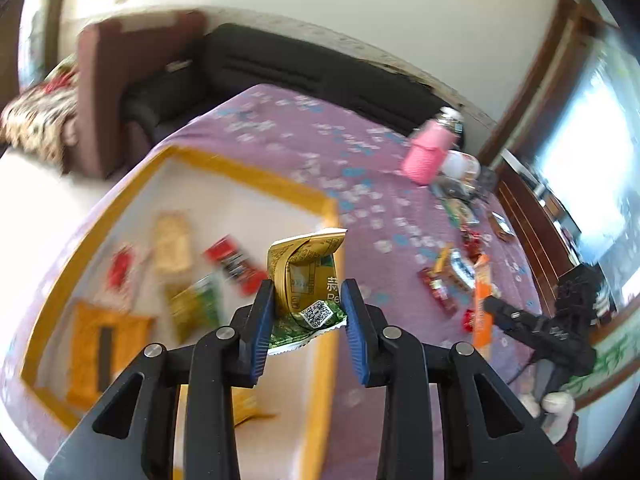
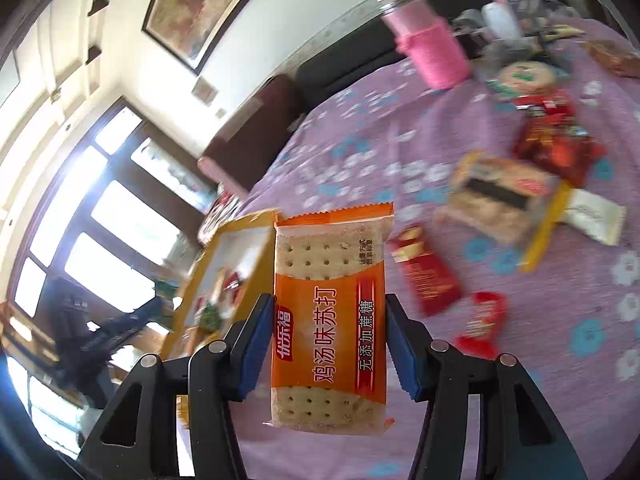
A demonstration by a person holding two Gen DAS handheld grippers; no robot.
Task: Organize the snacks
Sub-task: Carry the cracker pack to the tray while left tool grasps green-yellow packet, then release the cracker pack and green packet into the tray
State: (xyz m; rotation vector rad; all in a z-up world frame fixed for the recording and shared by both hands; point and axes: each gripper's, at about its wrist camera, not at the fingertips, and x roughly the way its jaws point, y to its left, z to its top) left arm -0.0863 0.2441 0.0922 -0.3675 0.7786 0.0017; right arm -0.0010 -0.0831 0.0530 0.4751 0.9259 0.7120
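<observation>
My left gripper point(image 1: 308, 286) is shut on a crumpled yellow-and-green snack packet point(image 1: 308, 268), held in the air over the near right edge of a yellow-rimmed tray point(image 1: 248, 172). Several snack packets lie blurred on the tray's white floor. My right gripper point(image 2: 328, 300) is shut on an orange cracker packet point(image 2: 328, 256), held upright above the purple cloth. In the left wrist view that orange packet point(image 1: 482, 316) shows at the right, beside the loose snacks. The tray point(image 2: 240, 224) appears at the left of the right wrist view.
A purple flowered cloth point(image 1: 304, 132) covers the table. A pink cup point(image 1: 426, 156) and jars stand at the far end. Loose snacks point(image 1: 452, 276) lie right of the tray: a seaweed-cracker pack point(image 2: 504, 200) and red packets point(image 2: 428, 276). A dark sofa point(image 1: 280, 64) lies beyond.
</observation>
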